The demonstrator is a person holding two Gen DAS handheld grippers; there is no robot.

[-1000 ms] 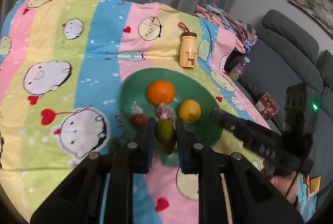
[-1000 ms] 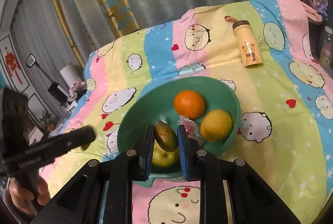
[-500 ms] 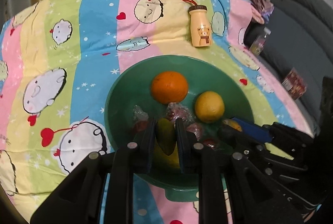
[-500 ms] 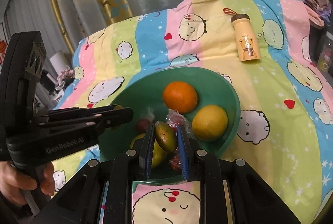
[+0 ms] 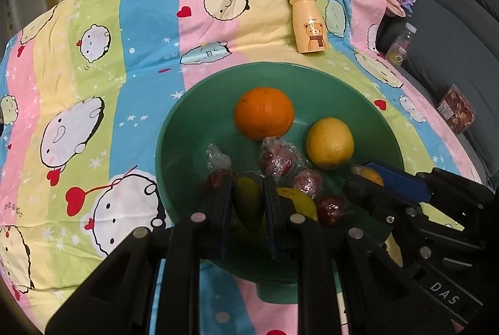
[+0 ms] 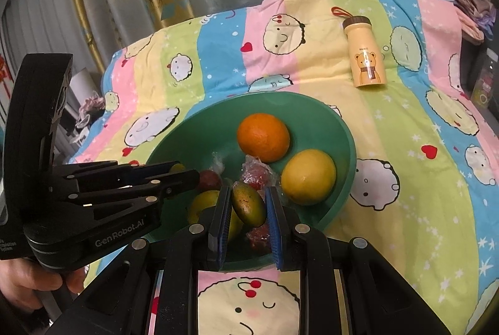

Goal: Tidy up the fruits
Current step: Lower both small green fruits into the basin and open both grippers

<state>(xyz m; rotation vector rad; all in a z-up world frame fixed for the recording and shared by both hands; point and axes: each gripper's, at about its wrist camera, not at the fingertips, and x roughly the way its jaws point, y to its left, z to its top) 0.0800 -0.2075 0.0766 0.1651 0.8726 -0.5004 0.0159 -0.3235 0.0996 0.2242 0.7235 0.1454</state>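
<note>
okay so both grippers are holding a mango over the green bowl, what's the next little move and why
Probably lower the left gripper a touch and open it. Its green mango already hangs just above the floor of the green bowl, in a free spot between the wrapped red fruits and beside a yellow fruit. The right gripper, also shut on a mango, sits close alongside, so release one at a time.

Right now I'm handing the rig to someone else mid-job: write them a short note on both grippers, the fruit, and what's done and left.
Left gripper: shut on a green mango, over the green bowl.
Right gripper: shut on a second mango, also over the bowl.
In the bowl: orange, lemon, a yellow fruit, several wrapped red fruits.
Left: release both mangoes into the bowl.
The bear bottle lies on the cloth, untouched.
</note>
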